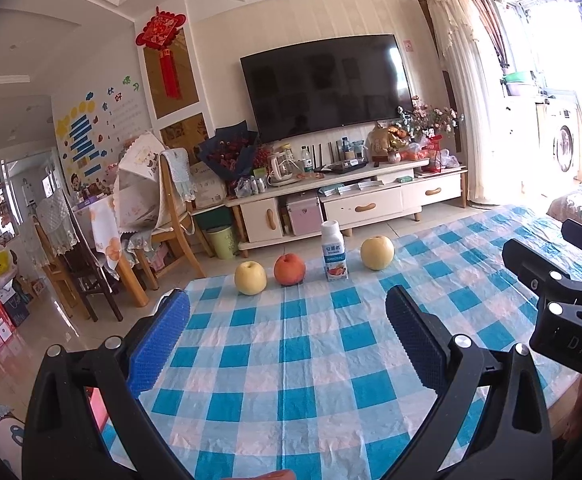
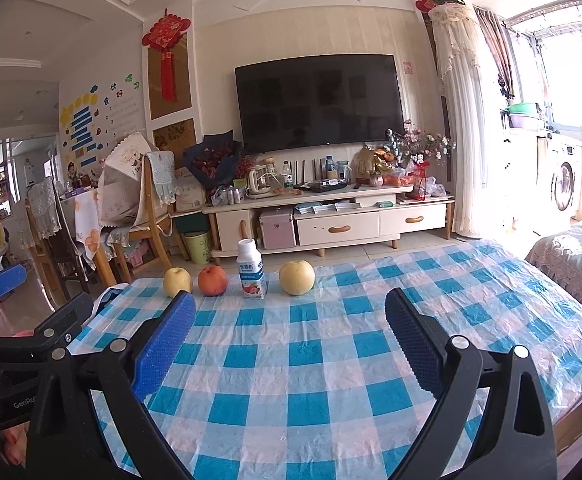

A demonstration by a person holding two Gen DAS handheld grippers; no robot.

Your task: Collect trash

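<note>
Both hand-held grippers hung above the near edge of the table (image 2: 491, 304), side by side and facing the far edge. The left hand-held gripper (image 1: 287, 312) had its blue pads spread wide with nothing between them, and the right hand-held gripper (image 2: 289, 312) stood the same way, wide apart and holding nothing. That stance suited an approach or a rest equally well: either could have gone forward without the other in its path.

The things stood in a single row along the far edge of the checked cloth, each apart from its neighbours. From the left-hand end came a yellow apple (image 2: 177, 282), a red apple (image 2: 212, 280), a white drink bottle (image 2: 252, 274) standing upright with its cap on, and a pale pear (image 2: 297, 277). Among whole fruit the bottle read as the likeliest piece of trash, though whether it was empty could not be told. Set upright and clear on both sides, it left room for a pad on each flank without nudging the fruit.

A green waste bin (image 2: 197, 246) stood on the floor beyond the far left corner, beside the TV cabinet (image 2: 331, 224); it seemed the natural place for trash, but the bottle was on the table, not in it.
</note>
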